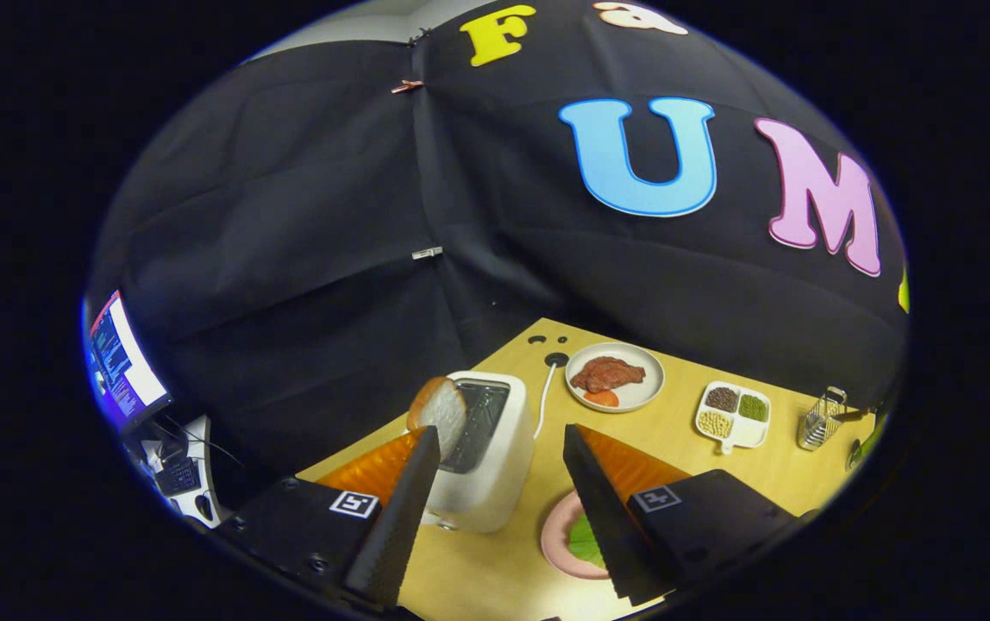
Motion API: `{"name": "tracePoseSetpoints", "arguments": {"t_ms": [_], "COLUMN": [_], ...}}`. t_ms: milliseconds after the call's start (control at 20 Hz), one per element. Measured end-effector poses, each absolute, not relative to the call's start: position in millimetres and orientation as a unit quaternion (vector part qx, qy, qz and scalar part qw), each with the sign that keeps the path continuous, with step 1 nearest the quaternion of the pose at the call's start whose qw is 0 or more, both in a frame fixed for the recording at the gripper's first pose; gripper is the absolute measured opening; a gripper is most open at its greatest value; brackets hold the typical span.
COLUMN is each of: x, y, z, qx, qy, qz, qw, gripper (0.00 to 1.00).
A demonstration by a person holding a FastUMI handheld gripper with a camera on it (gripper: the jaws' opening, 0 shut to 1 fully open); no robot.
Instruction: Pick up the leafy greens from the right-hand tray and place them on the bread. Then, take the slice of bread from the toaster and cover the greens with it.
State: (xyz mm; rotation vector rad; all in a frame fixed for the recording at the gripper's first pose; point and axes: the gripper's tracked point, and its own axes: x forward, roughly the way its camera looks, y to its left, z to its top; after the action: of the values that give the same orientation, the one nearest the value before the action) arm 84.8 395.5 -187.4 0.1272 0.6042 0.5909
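My gripper (502, 431) is open and held above the table, with nothing between its fingers. The white toaster (486, 470) stands below and between them. A slice of bread (439, 412) sticks up out of the toaster's left side, just beyond my left fingertip and not touching it. Under my right finger lies a pink plate (555, 539) holding leafy greens (583, 542). The finger hides most of the greens and whatever lies beneath them.
Beyond the toaster, a white plate (633, 398) holds a piece of meat and an orange slice. To its right are a white divided dish (732, 416) of beans and a small wire basket (821, 420). The toaster's white cable (544, 397) runs toward the table's back edge. A monitor (120, 362) stands off the table's left.
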Motion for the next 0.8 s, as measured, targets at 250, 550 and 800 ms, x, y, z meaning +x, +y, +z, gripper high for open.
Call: {"name": "tracePoseSetpoints", "arguments": {"t_ms": [250, 550, 800], "x": [96, 110, 122], "y": [461, 508, 517], "z": [-202, -247, -277], "qx": [0.027, -0.014, -0.04], "qy": [0.303, 0.338, 0.365], "qz": [0.298, 0.288, 0.262], "qw": [0.905, 0.896, 0.893], "gripper": [0.91, 0.91, 0.62]}}
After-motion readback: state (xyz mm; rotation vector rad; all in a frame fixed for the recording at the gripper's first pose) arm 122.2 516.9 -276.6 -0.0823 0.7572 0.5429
